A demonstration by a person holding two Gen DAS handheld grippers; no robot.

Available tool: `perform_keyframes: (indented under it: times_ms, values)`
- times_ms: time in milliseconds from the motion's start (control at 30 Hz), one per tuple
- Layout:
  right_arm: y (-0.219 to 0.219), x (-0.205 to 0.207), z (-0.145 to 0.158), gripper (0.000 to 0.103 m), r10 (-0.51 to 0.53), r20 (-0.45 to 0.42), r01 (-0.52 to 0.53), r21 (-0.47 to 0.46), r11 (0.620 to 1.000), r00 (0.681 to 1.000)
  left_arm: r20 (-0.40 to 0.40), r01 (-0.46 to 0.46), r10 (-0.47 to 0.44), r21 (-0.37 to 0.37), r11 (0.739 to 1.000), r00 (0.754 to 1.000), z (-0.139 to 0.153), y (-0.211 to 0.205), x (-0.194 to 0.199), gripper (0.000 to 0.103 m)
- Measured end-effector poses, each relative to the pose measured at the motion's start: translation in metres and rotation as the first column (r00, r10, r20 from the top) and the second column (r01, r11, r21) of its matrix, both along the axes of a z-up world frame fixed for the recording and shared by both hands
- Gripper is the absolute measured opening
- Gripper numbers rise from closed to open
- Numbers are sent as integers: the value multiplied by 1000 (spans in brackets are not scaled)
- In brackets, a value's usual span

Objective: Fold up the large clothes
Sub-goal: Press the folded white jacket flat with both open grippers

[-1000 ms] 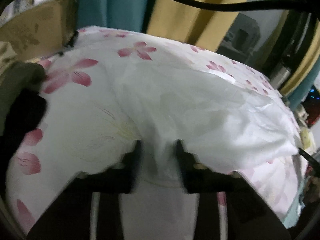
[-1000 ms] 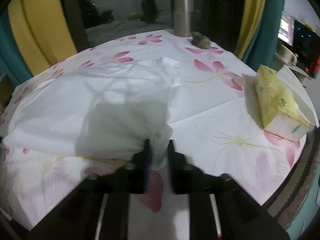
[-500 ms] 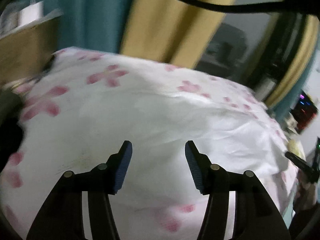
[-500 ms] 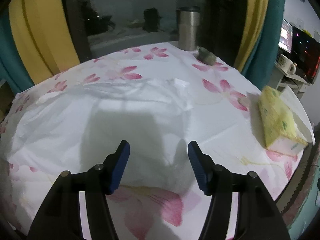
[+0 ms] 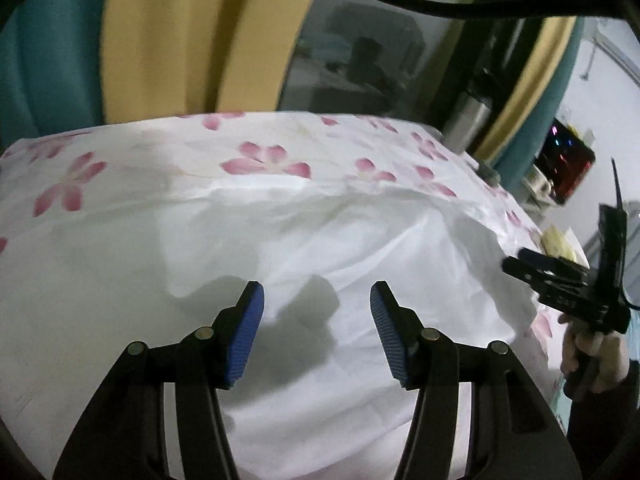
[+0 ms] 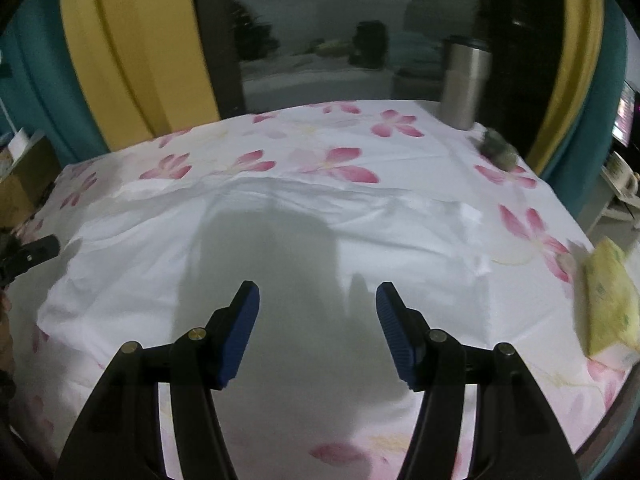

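Observation:
A large white garment (image 5: pixel 360 248) lies spread flat, slightly wrinkled, on a table covered with a pink-flowered cloth (image 5: pixel 264 160); it also shows in the right wrist view (image 6: pixel 280 232). My left gripper (image 5: pixel 316 320) is open and empty, raised above the garment's near edge. My right gripper (image 6: pixel 316 320) is open and empty above the garment's near part. The right gripper, held in a hand, also shows at the right edge of the left wrist view (image 5: pixel 568 280). The left gripper's tip shows at the left edge of the right wrist view (image 6: pixel 32 254).
A steel tumbler (image 6: pixel 466 80) stands at the table's far right. A small grey object (image 6: pixel 498 150) lies near it. A yellow tissue pack (image 6: pixel 608 300) lies at the right edge. Yellow and teal curtains and a dark window stand behind.
Both grippers were shut on the garment's edge one second ago. They have let go, opened wide and pulled back upward. The garment now lies flat on the table.

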State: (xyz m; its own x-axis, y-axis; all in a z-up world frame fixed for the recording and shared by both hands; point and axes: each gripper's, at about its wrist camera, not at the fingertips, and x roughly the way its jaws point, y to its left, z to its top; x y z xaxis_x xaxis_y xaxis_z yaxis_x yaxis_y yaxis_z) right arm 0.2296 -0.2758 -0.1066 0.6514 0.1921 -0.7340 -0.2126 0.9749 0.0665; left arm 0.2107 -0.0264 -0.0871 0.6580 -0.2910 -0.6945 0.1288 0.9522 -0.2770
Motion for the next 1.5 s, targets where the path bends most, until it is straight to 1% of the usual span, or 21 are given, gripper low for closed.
perform_keyframes:
  times_ms: [67,200,300,400,467,533,633,700,767,800,867,900,967,1033,1100,1200,1300,1333,1400,1467,1500]
  values:
    - [7,8,-8,61,12,-17,-12,-9,1000,1000,-20,19,-18,22,1000,1000,-8,-8,7,58]
    - [13,20,-27,61,12,-63,-14,-34,999,998,-50,48,-46,38,998,998,-26,-12,16,59]
    - [10,22,-31,61,15,-38,-16,-36,999,999,-26,48,-46,79,996,999,-28,-16,18,59]
    - [7,26,-31,65,5,-39,-7,-29,1000,999,-21,42,-40,129,991,999,-28,-22,21,58]
    - [5,28,-32,71,-3,-38,2,-35,999,999,-32,36,-31,156,987,999,-26,-26,24,59]
    - [4,28,-30,71,-12,-38,11,-37,999,999,-36,31,-26,151,988,999,-19,-29,25,59]
    - [1,21,-23,71,-26,-14,25,-50,998,1000,16,82,-84,116,990,996,-3,-39,16,59]
    - [-2,15,-19,71,-26,2,26,-46,999,1000,24,114,-117,110,987,993,-1,-48,12,59]
    - [-6,7,-15,71,-27,7,27,-28,999,1000,-5,150,-150,112,982,989,-6,-57,12,59]
    - [-7,4,-14,71,-30,5,30,-20,999,1000,-35,162,-159,116,980,987,-14,-62,14,59]
    - [-10,-3,-14,71,-37,0,37,-17,999,999,-66,166,-158,129,978,985,-26,-65,15,59]
    - [-11,-6,-14,71,-41,-3,41,-19,999,999,-46,164,-159,146,976,986,-27,-67,12,59]
    - [-15,-13,-16,71,-56,-15,55,-18,998,998,-37,161,-157,162,974,987,-28,-69,11,59]
    - [-20,-19,-17,71,-66,-27,66,-12,998,997,-43,159,-154,154,975,987,-28,-68,12,59]
    - [-24,-27,-17,71,-71,-38,71,-8,997,997,-56,150,-143,129,980,988,-23,-64,11,59]
    - [-33,-43,-11,71,-86,-30,86,-16,996,996,-42,123,-119,103,987,992,-15,-55,5,59]
    - [-46,-60,-9,73,-116,-35,116,7,993,993,-19,71,-69,82,994,997,-8,-39,-3,59]
    - [-50,-64,-13,73,-122,-49,123,25,992,991,-17,52,-51,71,996,999,-7,-34,-4,59]
    - [-54,-68,-19,73,-132,-74,135,32,990,988,-15,10,-10,44,999,1000,-2,-25,-7,59]
    - [-55,-72,-24,73,-143,-93,147,33,989,985,8,-27,27,16,999,1000,5,-16,-10,59]
    - [-56,-74,-25,73,-145,-101,150,49,988,984,30,-43,42,10,999,999,11,-12,-12,59]
